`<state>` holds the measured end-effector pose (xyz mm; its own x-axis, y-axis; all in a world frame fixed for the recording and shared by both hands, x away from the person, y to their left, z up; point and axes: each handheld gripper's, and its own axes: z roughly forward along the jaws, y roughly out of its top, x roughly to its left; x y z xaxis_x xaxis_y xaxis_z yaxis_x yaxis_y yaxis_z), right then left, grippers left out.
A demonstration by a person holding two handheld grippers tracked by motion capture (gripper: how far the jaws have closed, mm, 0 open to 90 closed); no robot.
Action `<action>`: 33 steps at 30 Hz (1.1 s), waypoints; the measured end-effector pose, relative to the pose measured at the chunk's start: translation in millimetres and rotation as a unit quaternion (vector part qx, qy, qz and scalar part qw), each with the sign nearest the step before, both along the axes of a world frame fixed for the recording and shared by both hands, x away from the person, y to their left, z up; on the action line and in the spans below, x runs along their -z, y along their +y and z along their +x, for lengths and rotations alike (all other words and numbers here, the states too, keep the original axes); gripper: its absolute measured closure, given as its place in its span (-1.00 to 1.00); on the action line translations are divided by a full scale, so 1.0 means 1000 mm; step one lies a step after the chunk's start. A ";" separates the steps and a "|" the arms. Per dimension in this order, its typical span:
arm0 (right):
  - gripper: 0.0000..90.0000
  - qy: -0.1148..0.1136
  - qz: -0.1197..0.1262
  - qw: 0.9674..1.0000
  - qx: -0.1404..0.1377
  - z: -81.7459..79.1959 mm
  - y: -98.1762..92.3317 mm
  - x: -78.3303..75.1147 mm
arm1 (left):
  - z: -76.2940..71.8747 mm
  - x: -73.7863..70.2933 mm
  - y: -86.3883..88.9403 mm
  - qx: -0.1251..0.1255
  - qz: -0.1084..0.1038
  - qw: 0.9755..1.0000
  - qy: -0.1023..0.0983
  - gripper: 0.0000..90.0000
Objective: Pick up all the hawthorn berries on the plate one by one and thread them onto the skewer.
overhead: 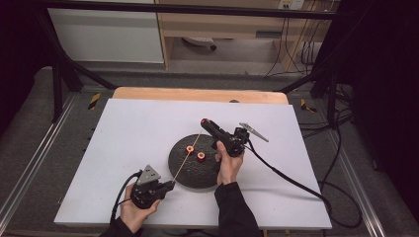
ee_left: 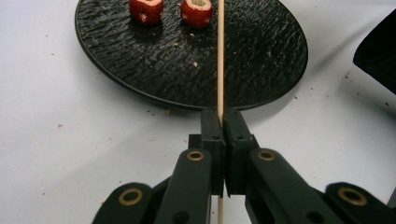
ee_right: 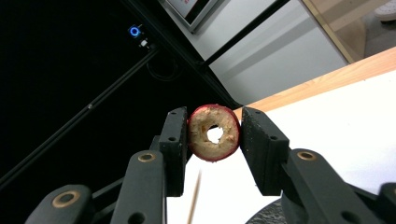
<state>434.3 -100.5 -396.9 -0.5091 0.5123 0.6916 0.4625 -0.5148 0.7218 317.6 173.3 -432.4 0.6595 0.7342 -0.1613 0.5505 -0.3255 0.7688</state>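
A thin wooden skewer (overhead: 187,157) slants up over the black round plate (overhead: 197,177), and my left gripper (overhead: 170,185) is shut on its lower end. In the left gripper view the jaws pinch the skewer (ee_left: 220,56) just short of the plate (ee_left: 187,70). Two red cored fruit pieces (overhead: 189,149) (overhead: 201,156) lie on the plate, one on each side of the skewer. My right gripper (overhead: 206,123), raised behind the plate near the skewer's tip, is shut on a third red fruit ring (ee_right: 214,132). Its hole faces the camera, and the skewer tip (ee_right: 194,198) is below it.
The plate sits on a white board (overhead: 138,138) with a wooden table edge (overhead: 197,94) behind it. A black cable (overhead: 296,180) trails right from the right gripper. Crumbs (ee_left: 60,125) dot the board. Dark frame struts (overhead: 64,69) stand at the far corners.
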 end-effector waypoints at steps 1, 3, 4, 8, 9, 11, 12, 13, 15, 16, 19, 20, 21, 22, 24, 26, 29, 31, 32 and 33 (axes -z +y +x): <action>0.39 -0.004 0.000 1.000 0.000 0.000 0.000 0.000 | 0.000 0.000 -0.001 0.000 0.000 1.000 0.000 0.97; 0.39 -0.006 0.000 1.000 -0.001 0.000 0.002 -0.001 | 0.000 0.000 -0.001 0.000 -0.001 1.000 0.000 0.97; 0.39 -0.006 0.000 1.000 -0.002 0.000 0.002 -0.001 | 0.000 0.000 -0.001 -0.001 -0.002 1.000 0.000 0.97; 0.39 -0.010 0.002 1.000 -0.003 -0.001 0.003 -0.002 | 0.000 -0.001 0.000 -0.003 -0.006 1.000 -0.001 0.97; 0.39 -0.010 0.003 1.000 -0.004 -0.001 0.003 -0.002 | 0.000 -0.001 0.000 -0.004 -0.006 1.000 -0.001 0.97; 0.39 -0.009 0.003 1.000 -0.004 -0.001 0.003 -0.002 | 0.000 -0.001 0.000 -0.004 -0.007 1.000 -0.002 0.97; 0.39 -0.009 0.003 1.000 -0.005 -0.001 0.004 -0.002 | 0.000 -0.002 0.000 -0.005 -0.008 1.000 -0.002 0.97; 0.39 -0.008 0.003 1.000 -0.005 -0.001 0.004 -0.001 | 0.000 -0.002 0.001 -0.005 -0.009 1.000 -0.003 0.97; 0.39 -0.008 0.002 1.000 -0.006 -0.001 0.004 -0.001 | 0.000 -0.002 0.001 -0.006 -0.009 1.000 -0.003 0.97; 0.39 -0.006 0.002 1.000 -0.007 -0.002 0.004 -0.001 | 0.000 -0.002 0.001 -0.006 -0.009 1.000 -0.002 0.97; 0.39 -0.007 0.002 1.000 -0.006 -0.002 0.004 0.000 | 0.000 -0.002 0.001 -0.007 -0.009 1.000 -0.001 0.97; 0.39 -0.009 0.002 1.000 -0.006 -0.002 0.004 0.000 | 0.000 -0.001 0.001 -0.007 -0.009 1.000 -0.001 0.97; 0.39 -0.009 0.003 1.000 -0.007 -0.002 0.005 0.000 | 0.000 -0.001 0.001 -0.007 -0.009 1.000 -0.001 0.97; 0.39 -0.007 0.004 1.000 -0.008 -0.002 0.005 0.001 | 0.000 -0.002 0.001 -0.007 -0.009 1.000 -0.001 0.97; 0.39 -0.005 0.004 1.000 -0.009 -0.003 0.006 0.001 | 0.001 -0.002 0.001 -0.008 -0.012 1.000 -0.001 0.97; 0.39 -0.005 0.003 1.000 -0.010 -0.003 0.006 0.002 | 0.000 -0.002 0.001 -0.009 -0.013 1.000 -0.001 0.97; 0.39 -0.004 0.003 1.000 -0.013 -0.003 0.007 0.004 | 0.001 -0.002 0.001 -0.011 -0.015 1.000 0.003 0.97; 0.39 -0.004 0.000 1.000 -0.013 -0.004 0.009 0.006 | 0.001 -0.001 0.001 -0.012 -0.016 1.000 0.007 0.97; 0.39 -0.004 0.000 1.000 -0.013 -0.004 0.009 0.007 | 0.001 -0.001 0.000 -0.011 -0.016 1.000 0.008 0.97; 0.39 -0.004 0.001 1.000 -0.014 -0.004 0.009 0.007 | 0.001 -0.001 0.000 -0.012 -0.016 1.000 0.008 0.97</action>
